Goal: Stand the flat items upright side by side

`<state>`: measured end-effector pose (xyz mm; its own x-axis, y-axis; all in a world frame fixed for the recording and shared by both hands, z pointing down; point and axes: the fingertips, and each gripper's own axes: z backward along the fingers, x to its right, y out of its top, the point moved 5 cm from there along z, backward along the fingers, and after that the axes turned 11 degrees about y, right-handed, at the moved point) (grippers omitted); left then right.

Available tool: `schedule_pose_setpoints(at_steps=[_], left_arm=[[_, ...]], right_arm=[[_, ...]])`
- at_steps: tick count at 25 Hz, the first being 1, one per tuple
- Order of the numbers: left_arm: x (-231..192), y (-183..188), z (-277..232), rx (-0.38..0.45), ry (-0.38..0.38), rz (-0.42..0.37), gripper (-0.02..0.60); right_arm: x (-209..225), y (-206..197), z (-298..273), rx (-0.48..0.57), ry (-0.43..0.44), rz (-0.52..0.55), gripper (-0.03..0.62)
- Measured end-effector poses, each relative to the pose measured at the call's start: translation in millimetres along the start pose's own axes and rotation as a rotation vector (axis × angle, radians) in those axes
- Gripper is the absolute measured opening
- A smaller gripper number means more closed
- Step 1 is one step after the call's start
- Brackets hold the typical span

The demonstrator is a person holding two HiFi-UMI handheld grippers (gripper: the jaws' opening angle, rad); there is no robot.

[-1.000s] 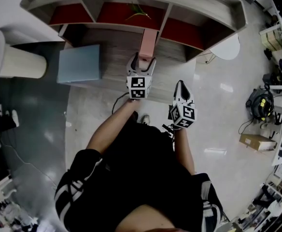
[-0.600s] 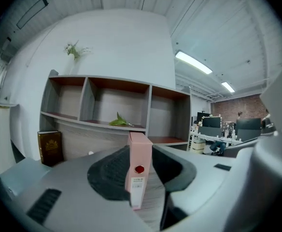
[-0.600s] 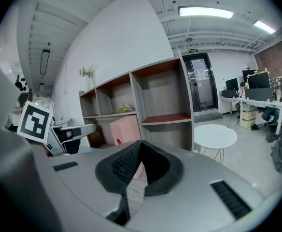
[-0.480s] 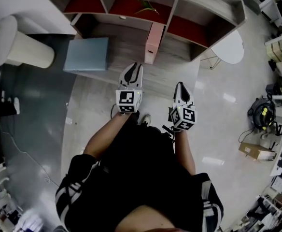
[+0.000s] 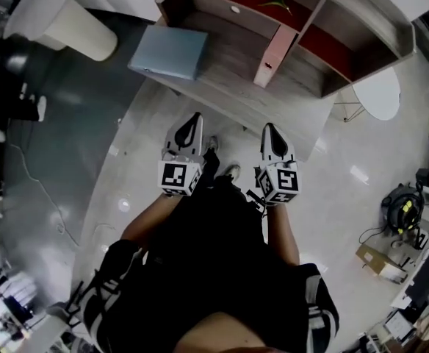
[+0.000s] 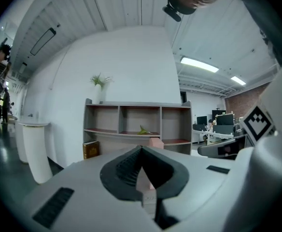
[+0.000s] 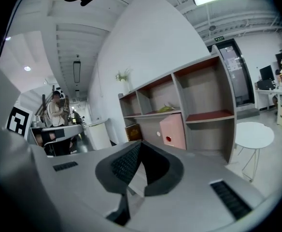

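Between items: left tongs (image 5: 192,119), just closed on nothing, and right tongs (image 5: 271,128) shut empty; the flat blue folder (image 5: 169,52) ahead-left probably needs grasping next.

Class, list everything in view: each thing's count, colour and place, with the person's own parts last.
wooden shelf unit with red-lined compartments: one, grey-brown, against the wall.
pink upright file box: one, pink, standing on the unit's ledge.
blue-grey flat folder: one, blue-grey, flat on the ledge, left of the pink box.
green leafy sprig: one, green, in a middle compartment.
white cylindrical pedestal: one, cream-white, left of the unit.
round white side table: one, white, right of the unit.
brown cardboard box: one, brown, on the floor, far right.
left claw: one, white and black, over the floor before the ledge; just closed, empty.
right claw: one, white and black, beside it; shut, empty.
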<state>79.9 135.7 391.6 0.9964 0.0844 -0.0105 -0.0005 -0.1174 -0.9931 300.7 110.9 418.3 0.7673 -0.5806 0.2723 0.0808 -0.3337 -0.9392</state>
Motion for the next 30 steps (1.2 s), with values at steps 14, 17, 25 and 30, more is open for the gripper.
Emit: schedule_pose_setpoints(at_steps=[14, 17, 25, 30], left_arm=[[-92.6, -3.3, 55.8, -0.005, 0.186, 0.069, 0.021], [-110.4, -3.8, 59.7, -0.001, 0.203, 0.079, 0.021], [-153.4, -11.4, 62.8, -0.012, 0.184, 0.139, 0.173], [-174.8, -20.4, 62.0, -0.056, 0.167, 0.163, 0.262]], right_arm=[[-100.5, 5.5, -57.7, -0.021, 0.223, 0.065, 0.025], [-113.1, 5.5, -68.4, -0.021, 0.242, 0.076, 0.025], [-135.9, -0.4, -96.0, -0.037, 0.226, 0.08, 0.217], [-148.9, -7.1, -113.7, -0.083, 0.214, 0.09, 0.247]])
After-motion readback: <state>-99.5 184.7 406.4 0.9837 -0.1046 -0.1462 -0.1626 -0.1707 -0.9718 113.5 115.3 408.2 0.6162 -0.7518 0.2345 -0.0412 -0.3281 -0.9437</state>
